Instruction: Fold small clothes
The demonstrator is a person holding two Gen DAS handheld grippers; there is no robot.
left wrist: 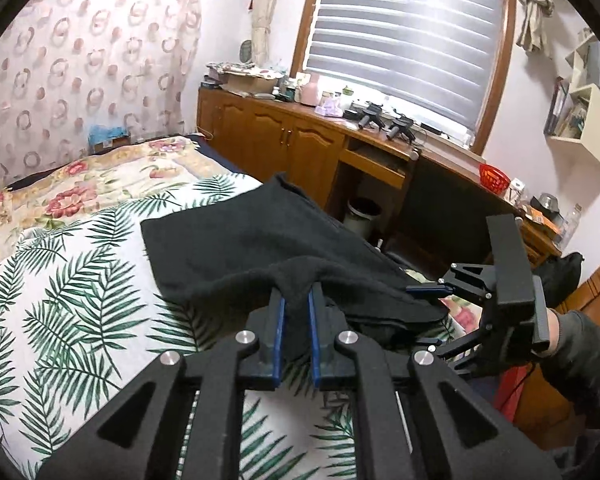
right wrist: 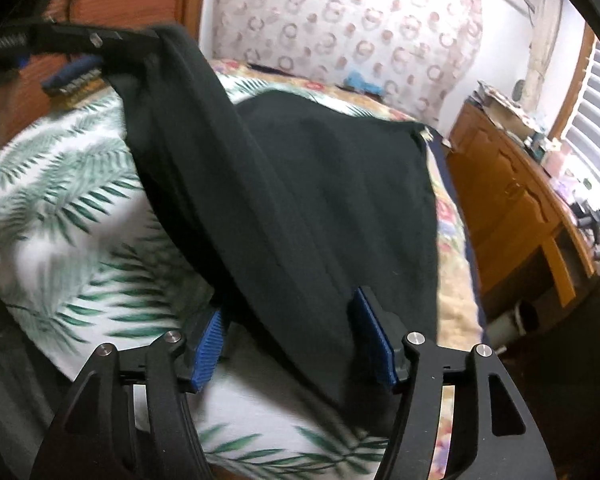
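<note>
- While no brand, label or readable writing is showing anywhere in either view, a small pale tag (right wrist: 423, 133) is sticking out at one far corner of the black cloth (left wrist: 236, 240); nothing on it can be read.
- The black cloth is looking soft and fleecy, plain and dark all over, and is lying partly spread on the palm-leaf bedsheet (left wrist: 80, 300), with one near edge being lifted off it.
- The left hand-held gripper (left wrist: 297, 300) is pinching a raised fold of the black cloth, its blue pads squeezed narrow on the fabric.
- The right hand-held gripper (right wrist: 296, 320) is standing wide, its blue pads on either side of the near end of the cloth and not pressing on it.
- From the right wrist view, the cloth is hanging as a taut ridge from the left hand-held gripper at the upper left down to the bed.
- A wooden counter (left wrist: 300, 120) under the window is carrying clutter well apart from the cloth.
</note>
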